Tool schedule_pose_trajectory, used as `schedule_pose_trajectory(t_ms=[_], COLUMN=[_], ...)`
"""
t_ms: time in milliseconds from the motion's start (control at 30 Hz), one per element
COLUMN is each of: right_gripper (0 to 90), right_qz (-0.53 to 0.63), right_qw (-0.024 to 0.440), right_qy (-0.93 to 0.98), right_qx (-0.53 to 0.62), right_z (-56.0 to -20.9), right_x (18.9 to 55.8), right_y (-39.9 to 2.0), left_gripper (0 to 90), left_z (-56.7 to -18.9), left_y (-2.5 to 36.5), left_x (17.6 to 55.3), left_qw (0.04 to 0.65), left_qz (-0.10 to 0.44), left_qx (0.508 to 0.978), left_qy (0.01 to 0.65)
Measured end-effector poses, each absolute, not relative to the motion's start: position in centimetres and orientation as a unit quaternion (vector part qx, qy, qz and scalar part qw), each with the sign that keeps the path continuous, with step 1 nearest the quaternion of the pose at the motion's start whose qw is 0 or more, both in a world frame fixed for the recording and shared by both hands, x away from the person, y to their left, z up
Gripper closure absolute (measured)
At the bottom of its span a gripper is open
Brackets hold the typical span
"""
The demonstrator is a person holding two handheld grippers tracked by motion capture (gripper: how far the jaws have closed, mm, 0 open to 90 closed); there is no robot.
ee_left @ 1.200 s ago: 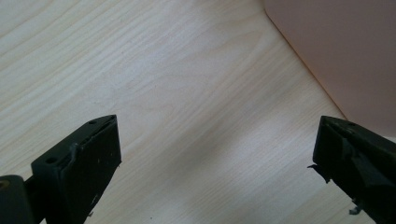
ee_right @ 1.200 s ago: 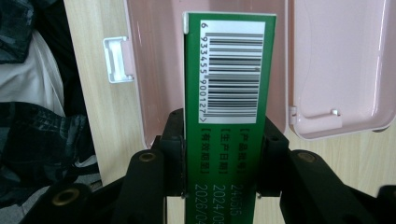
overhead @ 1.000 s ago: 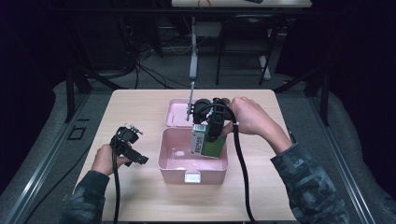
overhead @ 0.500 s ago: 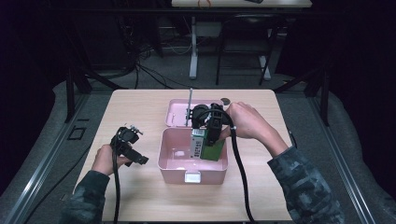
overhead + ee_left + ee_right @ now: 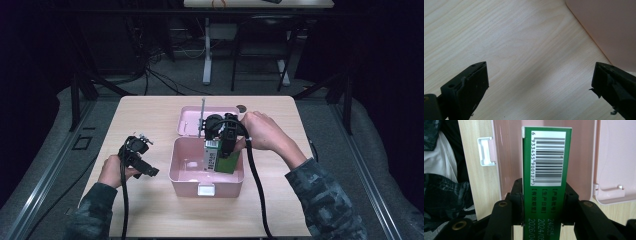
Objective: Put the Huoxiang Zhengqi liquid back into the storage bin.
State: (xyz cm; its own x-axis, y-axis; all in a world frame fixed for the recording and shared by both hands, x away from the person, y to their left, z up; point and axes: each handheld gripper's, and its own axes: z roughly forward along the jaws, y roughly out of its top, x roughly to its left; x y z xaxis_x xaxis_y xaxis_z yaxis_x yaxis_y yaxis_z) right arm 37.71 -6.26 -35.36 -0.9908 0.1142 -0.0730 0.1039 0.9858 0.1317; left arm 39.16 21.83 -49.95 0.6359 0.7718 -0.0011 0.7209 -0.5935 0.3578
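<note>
The right gripper clamps the green carton by its narrow sides, apparently to lower it into the pink box; the left gripper rests wide, empty.

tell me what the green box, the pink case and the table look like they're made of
Green box: looks like printed cardboard with a slight sheen; flat folded edges, a white barcode panel and printed text. Pink case: most likely moulded plastic, smooth and semi-glossy; rounded corners, light reflections, a white clip on its front. Table: pale wood grain, matte; whether solid wood or laminate cannot be told.
</note>
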Motion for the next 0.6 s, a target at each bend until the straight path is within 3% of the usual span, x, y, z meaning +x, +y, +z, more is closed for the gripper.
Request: schedule_pose_trajectory(t_ms=[600], right_gripper=[63.0], right_qz=[0.037], right_qw=[0.035], right_qy=[0.998], right_qx=[0.043], right_z=[-37.8], right_x=[37.0], right_y=[-5.8], left_gripper=[1.0], left_z=[-50.0], left_y=[21.7], left_x=[39.2], left_qw=[0.162], left_qz=[0.076], left_qx=[0.890], left_qy=[0.419])
